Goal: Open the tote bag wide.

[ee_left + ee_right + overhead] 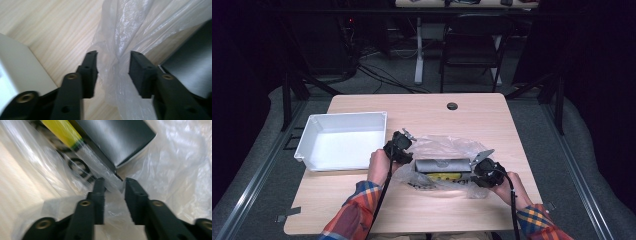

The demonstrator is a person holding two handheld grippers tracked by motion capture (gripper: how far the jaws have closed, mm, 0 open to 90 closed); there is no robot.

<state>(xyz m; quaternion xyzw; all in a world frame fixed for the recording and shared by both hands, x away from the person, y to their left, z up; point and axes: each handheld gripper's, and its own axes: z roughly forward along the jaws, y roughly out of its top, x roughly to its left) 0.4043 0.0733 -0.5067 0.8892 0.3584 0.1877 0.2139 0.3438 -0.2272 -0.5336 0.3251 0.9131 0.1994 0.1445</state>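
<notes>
A clear plastic bag [447, 147] lies on the wooden table [422, 110] with a dark grey box [442, 164] bearing a yellow stripe [444, 176] on it. My left gripper [408, 156] is at the bag's left end. In the left gripper view its jaws [113, 56] stand apart with a loose fold of the bag [130, 25] between them, the box [192, 65] off to the right. My right gripper [473, 169] is at the bag's right end. There its jaws [114, 182] are apart around thin bag film [175, 157], just short of the box's corner [117, 137].
A white empty tray [347, 116] sits on the table's left side, close beside my left hand; its wall [17, 67] is seen in the left gripper view. A round cable hole [452, 106] is near the far edge. A chair [472, 40] stands beyond the table.
</notes>
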